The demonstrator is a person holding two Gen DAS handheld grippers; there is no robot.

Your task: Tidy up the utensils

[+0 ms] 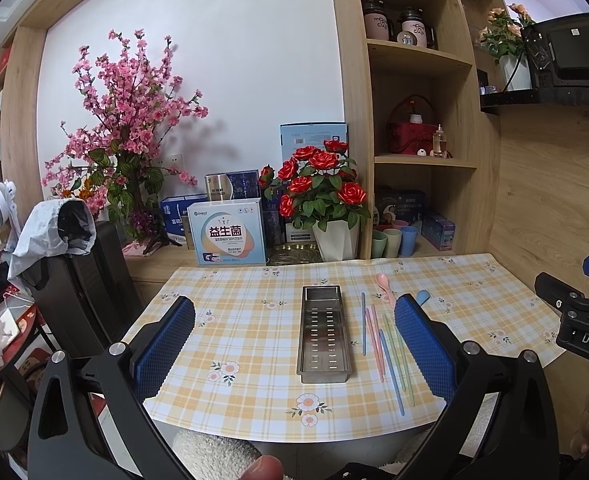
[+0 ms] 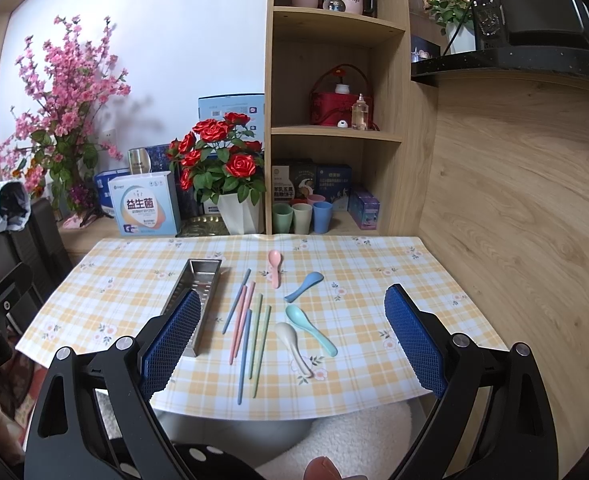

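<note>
Checked tablecloth (image 1: 234, 320) fills the left wrist view: the left gripper (image 1: 294, 344) hangs spread and empty over an empty steel tray (image 1: 325, 334).

Right wrist view: right gripper (image 2: 294, 344) likewise spread; seemingly 6 chopsticks (image 2: 246, 328) and 4 spoons (image 2: 308, 328) lie loose beside the tray, nothing sorted.

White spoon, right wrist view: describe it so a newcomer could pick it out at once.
On the checked tablecloth, look right of the steel tray and the chopsticks to the four spoons. The white spoon lies nearest the table's front edge, its bowl against the teal spoon. It is the only white one.
</note>
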